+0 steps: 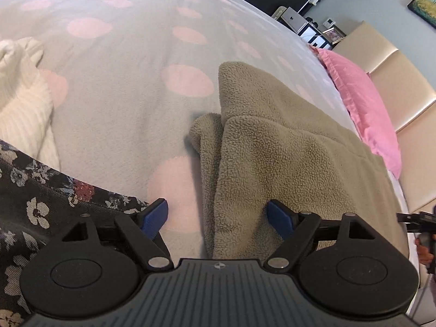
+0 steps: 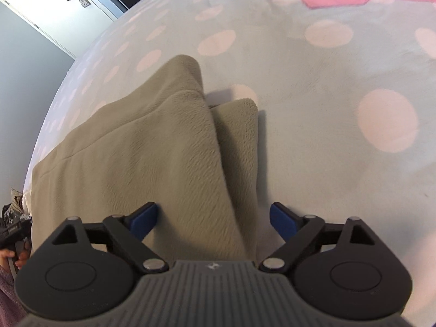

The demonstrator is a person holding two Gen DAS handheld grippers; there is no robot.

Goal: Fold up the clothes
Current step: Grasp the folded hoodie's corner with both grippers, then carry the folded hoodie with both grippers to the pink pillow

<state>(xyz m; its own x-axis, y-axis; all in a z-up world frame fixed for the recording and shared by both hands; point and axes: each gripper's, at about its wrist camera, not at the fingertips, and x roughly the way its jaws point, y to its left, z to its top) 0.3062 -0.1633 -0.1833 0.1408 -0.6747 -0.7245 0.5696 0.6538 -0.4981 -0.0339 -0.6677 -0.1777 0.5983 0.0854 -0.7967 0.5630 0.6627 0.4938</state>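
Note:
A grey-green fleece garment [image 1: 286, 150] lies partly folded on the bed, with layered flaps along its left edge in the left wrist view. My left gripper [image 1: 218, 218] is open, its blue pads [image 1: 155, 215] straddling that left edge. In the right wrist view the same fleece [image 2: 152, 158] shows its right edge, and my right gripper [image 2: 214, 219] is open around it, one pad [image 2: 143, 219] over the cloth, the other beside it over the sheet. Neither gripper holds anything.
The bed sheet [image 1: 130, 62] is pale with pink dots. A white ribbed garment [image 1: 21, 103] and a dark floral one [image 1: 41, 207] lie at the left. A pink pillow [image 1: 362, 100] sits by the beige headboard [image 1: 403, 87]. A hand [image 2: 11, 259] holds the other gripper.

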